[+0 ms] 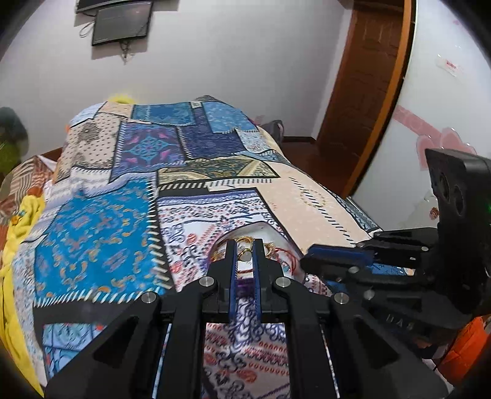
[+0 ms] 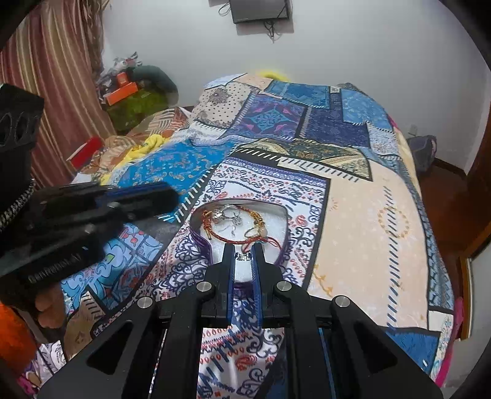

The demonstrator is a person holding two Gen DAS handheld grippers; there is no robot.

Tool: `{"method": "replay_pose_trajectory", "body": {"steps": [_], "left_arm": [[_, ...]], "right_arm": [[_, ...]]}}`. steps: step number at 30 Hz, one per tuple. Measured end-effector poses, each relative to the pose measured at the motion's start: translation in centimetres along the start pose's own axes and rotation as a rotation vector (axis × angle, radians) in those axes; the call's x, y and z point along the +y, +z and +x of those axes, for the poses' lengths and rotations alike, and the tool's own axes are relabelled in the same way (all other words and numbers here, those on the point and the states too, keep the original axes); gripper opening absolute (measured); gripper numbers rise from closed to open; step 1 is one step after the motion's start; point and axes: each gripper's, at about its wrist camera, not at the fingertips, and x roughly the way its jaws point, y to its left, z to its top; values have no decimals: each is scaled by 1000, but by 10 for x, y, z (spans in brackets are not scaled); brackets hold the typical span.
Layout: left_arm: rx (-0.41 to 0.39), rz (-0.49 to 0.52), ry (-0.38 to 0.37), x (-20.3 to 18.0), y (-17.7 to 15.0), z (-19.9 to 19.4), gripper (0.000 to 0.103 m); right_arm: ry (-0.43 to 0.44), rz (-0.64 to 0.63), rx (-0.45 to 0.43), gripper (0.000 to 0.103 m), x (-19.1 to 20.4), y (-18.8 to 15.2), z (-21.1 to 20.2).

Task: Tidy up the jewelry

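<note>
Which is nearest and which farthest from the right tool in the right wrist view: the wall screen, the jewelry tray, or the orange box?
From the right tool:
1. Jewelry tray, on the bedspread directly at its tips.
2. Orange box, far to the upper left, beside the striped curtain.
3. Wall screen, mounted high on the far wall.

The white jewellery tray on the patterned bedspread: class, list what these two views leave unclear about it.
- Left wrist view: the left tool covers most of the white jewellery tray; only scraps of gold and red jewellery show.
- Right wrist view: the right tool hides the tray's near edge.
- Right wrist view: the small silver pieces are tangled, too small to identify.
</note>
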Motion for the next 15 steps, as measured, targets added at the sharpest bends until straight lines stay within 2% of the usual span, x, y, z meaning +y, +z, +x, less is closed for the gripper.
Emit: {"method": "replay_pose_trajectory", "body": {"steps": [7,15], "left_arm": [[53,-13,-44,2,0,25,8],[66,-39,-34,9,-3,26,8]], "right_arm": [[24,-12,41,9,1,1,15],[27,-13,71,11,1,3,21]]}}
